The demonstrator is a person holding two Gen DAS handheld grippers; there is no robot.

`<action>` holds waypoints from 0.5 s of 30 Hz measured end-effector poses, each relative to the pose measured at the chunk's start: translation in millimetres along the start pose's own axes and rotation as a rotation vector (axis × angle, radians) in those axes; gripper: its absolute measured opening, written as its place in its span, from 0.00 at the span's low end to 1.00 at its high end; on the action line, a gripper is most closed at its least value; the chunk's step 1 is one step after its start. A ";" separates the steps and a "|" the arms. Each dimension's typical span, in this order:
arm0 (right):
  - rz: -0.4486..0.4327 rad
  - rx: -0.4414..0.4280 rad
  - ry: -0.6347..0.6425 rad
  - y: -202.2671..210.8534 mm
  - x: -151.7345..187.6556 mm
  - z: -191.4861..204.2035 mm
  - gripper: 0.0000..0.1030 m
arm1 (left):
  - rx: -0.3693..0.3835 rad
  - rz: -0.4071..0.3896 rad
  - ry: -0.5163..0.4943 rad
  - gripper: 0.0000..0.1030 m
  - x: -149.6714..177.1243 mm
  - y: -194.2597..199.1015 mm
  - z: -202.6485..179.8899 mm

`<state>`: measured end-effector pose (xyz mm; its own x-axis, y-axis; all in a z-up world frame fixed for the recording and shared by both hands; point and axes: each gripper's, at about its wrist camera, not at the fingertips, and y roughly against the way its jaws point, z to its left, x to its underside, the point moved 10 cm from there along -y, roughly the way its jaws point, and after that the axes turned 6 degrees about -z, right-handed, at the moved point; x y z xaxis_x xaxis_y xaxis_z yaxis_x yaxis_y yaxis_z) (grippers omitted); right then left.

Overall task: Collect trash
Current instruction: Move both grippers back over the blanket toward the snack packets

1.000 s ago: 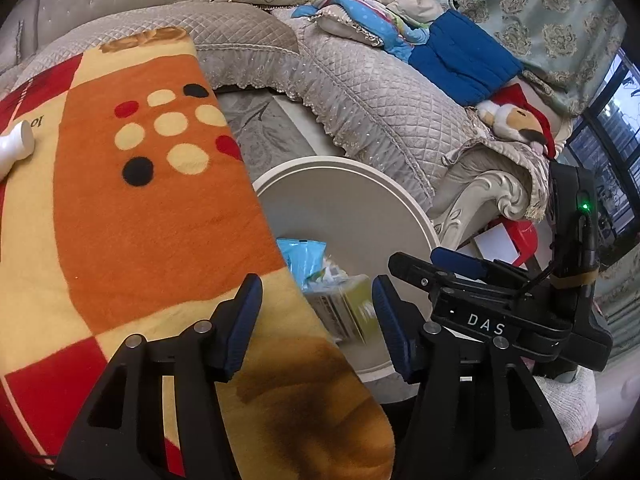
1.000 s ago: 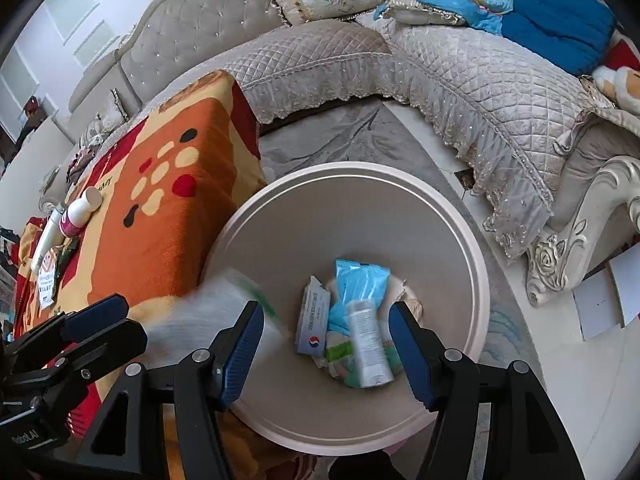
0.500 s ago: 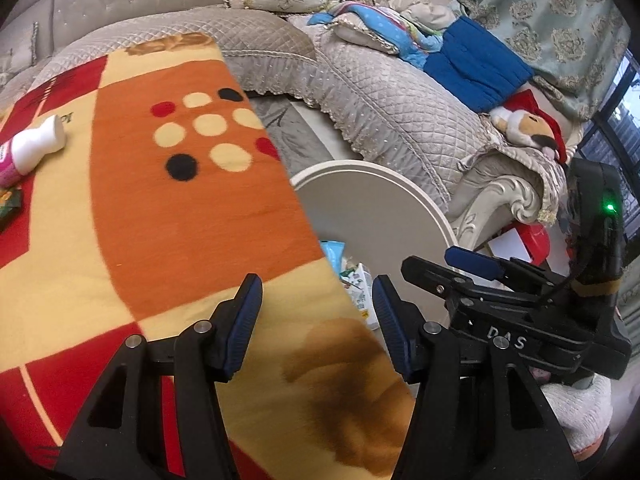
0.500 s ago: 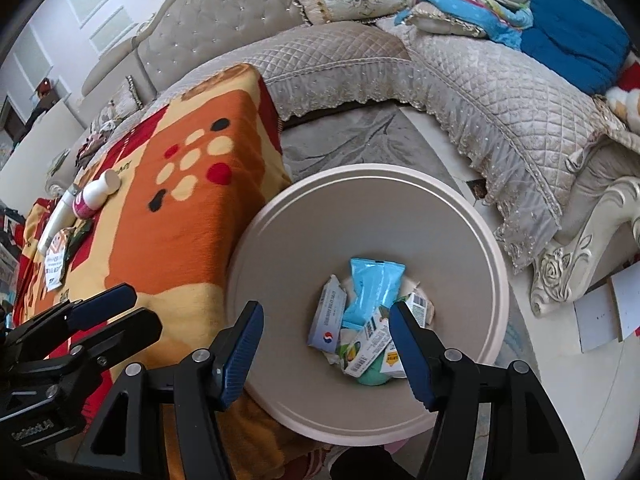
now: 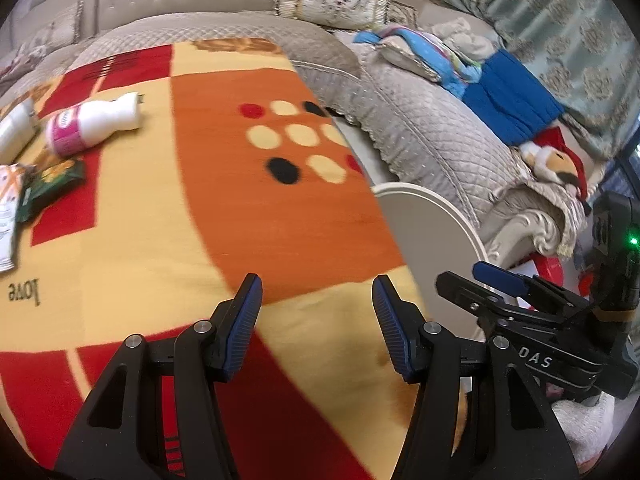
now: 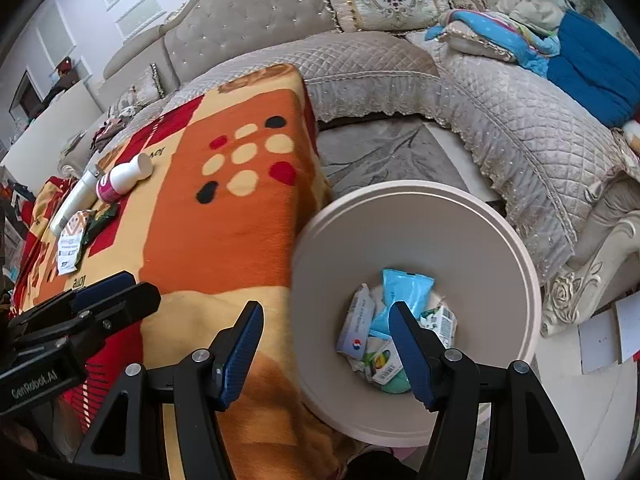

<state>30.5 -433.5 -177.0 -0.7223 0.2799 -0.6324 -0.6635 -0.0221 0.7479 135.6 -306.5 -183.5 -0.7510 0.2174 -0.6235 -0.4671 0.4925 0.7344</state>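
Both grippers empty, trash in bin [image 6: 500, 248]

Right gripper [image 5: 536, 360]: "DAS" is printed in white on the body.
Left gripper [image 6: 34, 382]: "GenRobot.AI" is printed on the body.
Blanket [image 5: 24, 291]: "love" is seen upside down near the edge.
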 end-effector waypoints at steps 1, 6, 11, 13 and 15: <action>0.000 -0.002 0.005 -0.5 -0.9 3.5 0.61 | -0.006 -0.003 0.009 0.54 0.1 1.9 6.1; -0.006 -0.025 0.027 -1.7 -5.4 24.2 0.61 | -0.048 -0.026 0.048 0.54 -1.8 15.6 38.8; -0.003 -0.061 0.059 -6.1 -8.5 54.3 0.62 | -0.090 -0.044 0.090 0.54 -2.2 31.9 77.6; 0.002 -0.079 0.074 -9.5 -9.2 69.8 0.63 | -0.107 -0.049 0.111 0.54 -1.3 38.8 97.0; 0.009 -0.097 0.085 -12.6 -9.3 83.4 0.64 | -0.131 -0.058 0.133 0.54 -0.8 47.4 118.7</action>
<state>61.9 -355.8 -163.7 -0.7398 0.1966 -0.6435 -0.6694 -0.1187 0.7334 169.5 -183.4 -180.0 -0.7722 0.0739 -0.6311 -0.5615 0.3855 0.7322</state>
